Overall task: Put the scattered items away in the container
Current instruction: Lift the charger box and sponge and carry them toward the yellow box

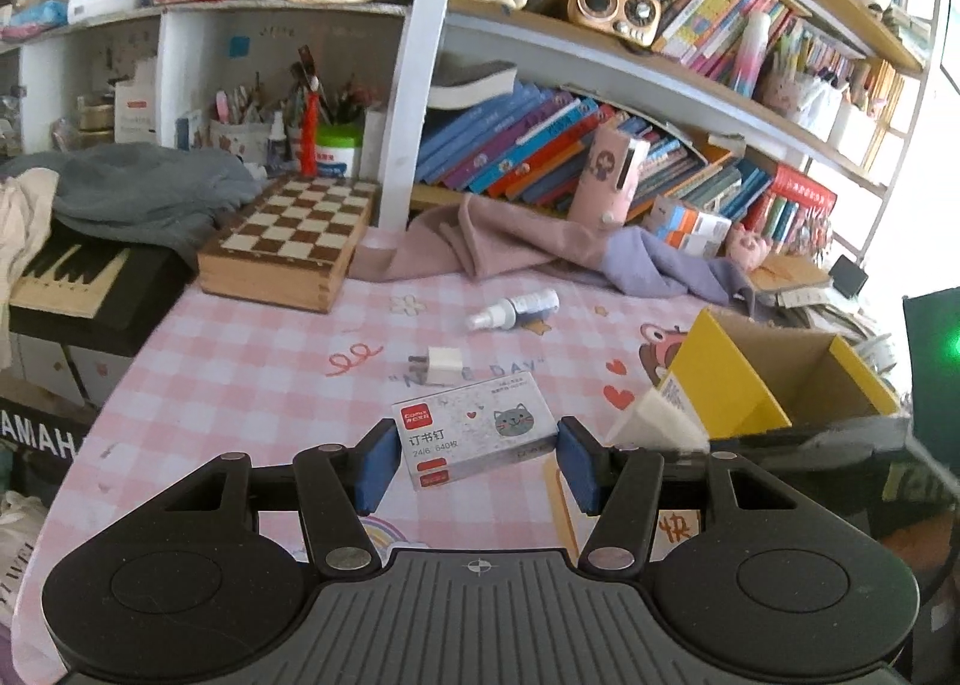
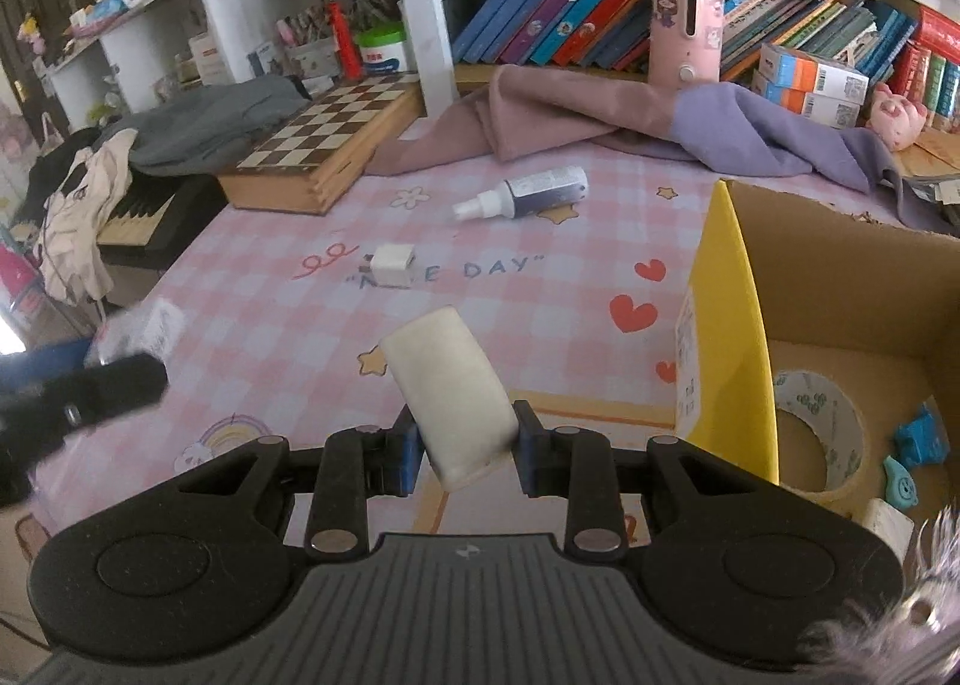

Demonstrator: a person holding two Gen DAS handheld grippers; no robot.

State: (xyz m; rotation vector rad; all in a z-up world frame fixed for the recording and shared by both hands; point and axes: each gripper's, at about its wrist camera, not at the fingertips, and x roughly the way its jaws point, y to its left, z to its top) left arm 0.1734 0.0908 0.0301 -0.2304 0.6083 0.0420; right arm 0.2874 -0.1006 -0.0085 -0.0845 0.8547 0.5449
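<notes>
Right now the right gripper (image 2: 462,454) pinches a cream-white eraser block (image 2: 450,391) between its blue pads (image 2: 409,457); the block's long axis runs away from the camera, leaning up and to the left, its far end raised above the pink checked tablecloth (image 2: 252,289). It hangs just left of the yellow wall of the cardboard box (image 2: 729,325), outside it. Inside the box lie a roll of tape (image 2: 825,433) and a couple of small blue clips (image 2: 921,439).

The left gripper (image 1: 477,460) has its jaws spread wide on either side of a staple box (image 1: 474,430). Whether the pads (image 1: 378,463) touch it cannot be told. The staple box's long axis runs left to right, angled slightly up to the right, printed face up.

Farther out on the cloth, a white charger plug (image 2: 391,265) lies with its prongs pointing left, and a spray bottle (image 2: 522,193) rests on its side, nozzle to the left, long axis nearly crosswise. Both sit well apart from the cardboard box.
</notes>
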